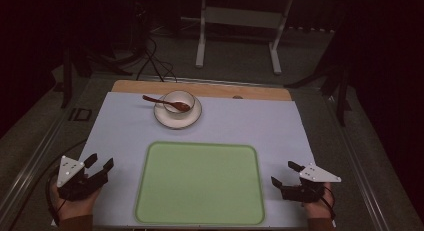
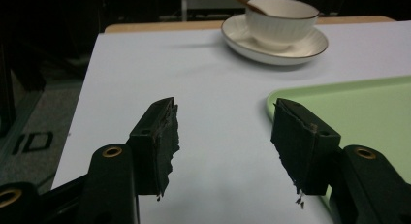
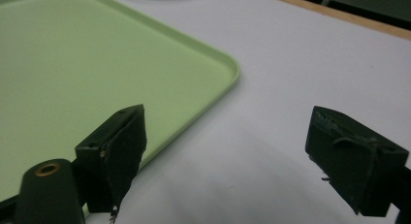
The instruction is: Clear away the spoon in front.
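Landmark here is the green tray [image 1: 200, 183], lying in the middle of the white mat [image 1: 125, 126] w/ its long axis left-right. The left gripper [image 1: 100, 163] rests just beside the tray's left edge, jaws wide apart and empty; in the left gripper view the tray corner [image 2: 339, 103] sits just by the right jaw, and nothing is between the jaws except bare mat. The right gripper [image 1: 283, 174] rests just beside the tray's right edge, jaws also wide and empty, pointing inward to the tray. The cup [image 1: 178, 102] stands on its saucer [image 1: 178, 116] behind the tray's far edge, a bit left of the tray's centre, apart from the tray. A brown spoon [image 1: 165, 102] lies in the cup, handle sticking out to the left and a little away from the tray. So, in my judgement, the cup set is forward of both grippers, and the left gripper is nearer to it; the spoon handle also turns to that side. Room approx. free: open mat left of tray, and the tray itself is empty. The table's wooden edge [image 1: 260, 93] is close behind the saucer, so there is not much room beyond it.
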A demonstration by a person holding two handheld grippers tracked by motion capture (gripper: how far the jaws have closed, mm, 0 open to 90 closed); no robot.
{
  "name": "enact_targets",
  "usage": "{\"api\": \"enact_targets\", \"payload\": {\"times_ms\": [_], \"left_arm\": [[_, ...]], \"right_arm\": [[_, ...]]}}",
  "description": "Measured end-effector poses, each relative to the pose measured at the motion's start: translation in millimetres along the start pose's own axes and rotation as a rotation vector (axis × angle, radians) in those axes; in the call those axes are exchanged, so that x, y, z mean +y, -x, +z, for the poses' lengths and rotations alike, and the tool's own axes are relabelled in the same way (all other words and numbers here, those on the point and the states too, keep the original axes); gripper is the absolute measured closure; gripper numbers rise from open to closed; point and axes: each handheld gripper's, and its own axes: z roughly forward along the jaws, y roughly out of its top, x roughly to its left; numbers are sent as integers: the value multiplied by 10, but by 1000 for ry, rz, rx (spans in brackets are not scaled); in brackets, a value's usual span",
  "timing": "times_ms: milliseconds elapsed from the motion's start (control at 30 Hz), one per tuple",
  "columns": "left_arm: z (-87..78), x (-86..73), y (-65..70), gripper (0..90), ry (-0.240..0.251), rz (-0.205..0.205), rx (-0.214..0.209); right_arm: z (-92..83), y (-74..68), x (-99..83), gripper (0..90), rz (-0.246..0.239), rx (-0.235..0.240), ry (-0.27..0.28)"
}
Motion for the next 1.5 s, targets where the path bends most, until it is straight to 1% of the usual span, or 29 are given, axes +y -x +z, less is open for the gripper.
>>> {"api": "enact_targets", "payload": {"times_ms": [33,100,200,300,367,533,667,833,900,1000,1133,1333,1500], "left_arm": [[5,-1,-19,419,-6,-9,6],[4,-1,-23,414,-7,-11,9],[-1,3,-27,403,-8,-6,11],[21,10,-47,395,-17,12,23],[37,9,-73,396,-20,11,28],[62,3,-131,401,-24,-10,33],[58,2,-136,401,-19,-23,31],[88,11,-128,399,-35,-22,36],[85,37,-113,397,-28,-22,36],[77,83,-69,397,-18,-7,26],[106,122,-24,392,-23,9,17],[153,200,12,381,-21,22,6],[212,275,54,374,-19,26,-20]], "right_arm": [[-2,4,0,145,1,-2,2],[-9,6,-4,145,4,-8,2],[-15,7,-4,145,4,-8,3],[-5,2,-2,144,7,-2,8],[15,-10,-1,144,-5,1,-2],[17,-3,1,143,-6,1,2],[8,2,0,143,-2,-7,8],[2,-3,5,143,-12,-12,17],[-2,-4,7,142,-14,-13,21],[-7,-2,8,143,-10,-16,25],[-11,6,9,143,-10,-20,29],[-25,1,15,143,-9,-27,37],[-30,7,16,143,-12,-30,43]]}}
